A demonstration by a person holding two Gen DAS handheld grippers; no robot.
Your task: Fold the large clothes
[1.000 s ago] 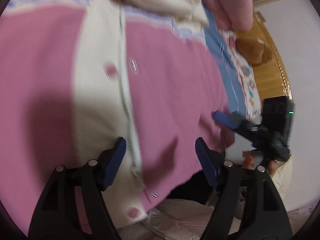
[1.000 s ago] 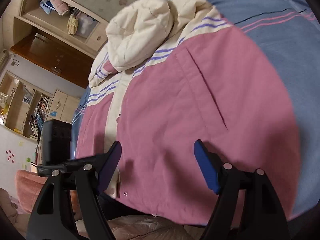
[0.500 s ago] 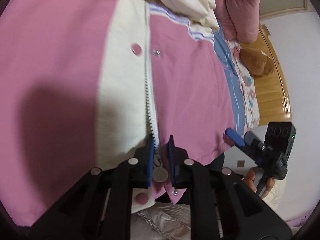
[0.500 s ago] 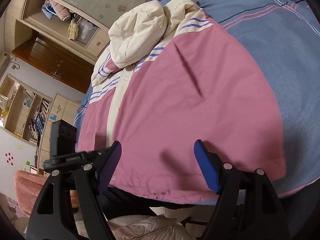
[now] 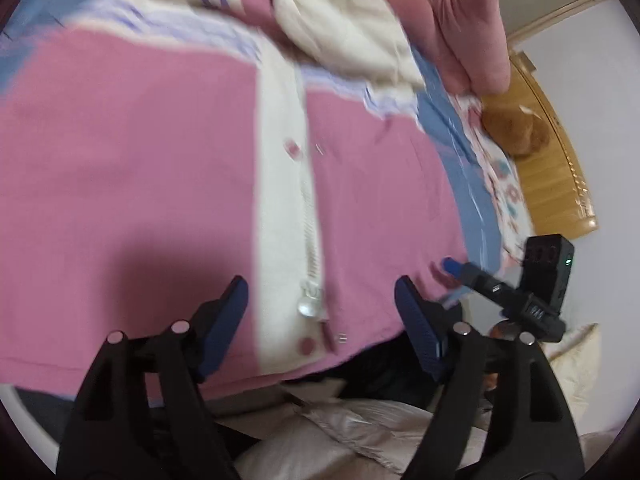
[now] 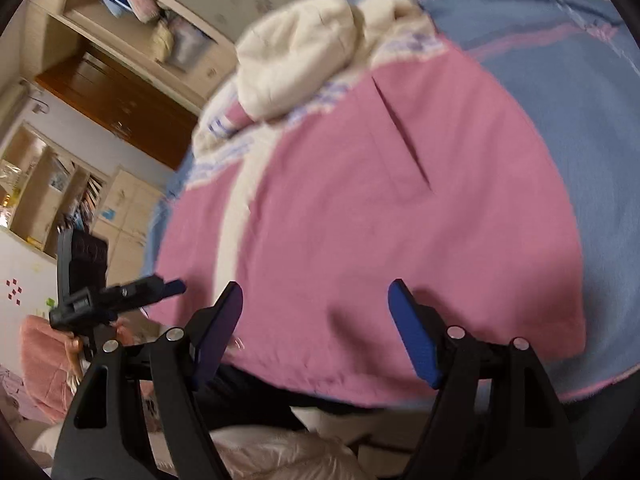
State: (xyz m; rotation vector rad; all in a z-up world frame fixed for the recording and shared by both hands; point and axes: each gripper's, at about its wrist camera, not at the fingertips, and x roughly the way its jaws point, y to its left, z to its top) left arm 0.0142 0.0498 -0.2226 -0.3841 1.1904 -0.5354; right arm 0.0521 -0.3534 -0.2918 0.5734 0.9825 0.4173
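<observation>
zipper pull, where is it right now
In the left wrist view the zipper pull lies low on the jacket's cream strip, between the open left gripper's fingers, near the hem.

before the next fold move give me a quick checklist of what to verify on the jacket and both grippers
1. Left hand-held gripper open: ok, jaws wide apart, nothing held.
2. Right hand-held gripper open: ok, over the hem.
3. Pink and cream zip-up jacket lying flat on the blue bedspread: ok.
4. White zipper closed: ok at the lower part; upper part blurred, cannot tell.
5. Cream hood laid flat: not ok, bunched.
6. Sleeves laid out: cannot tell.
</observation>
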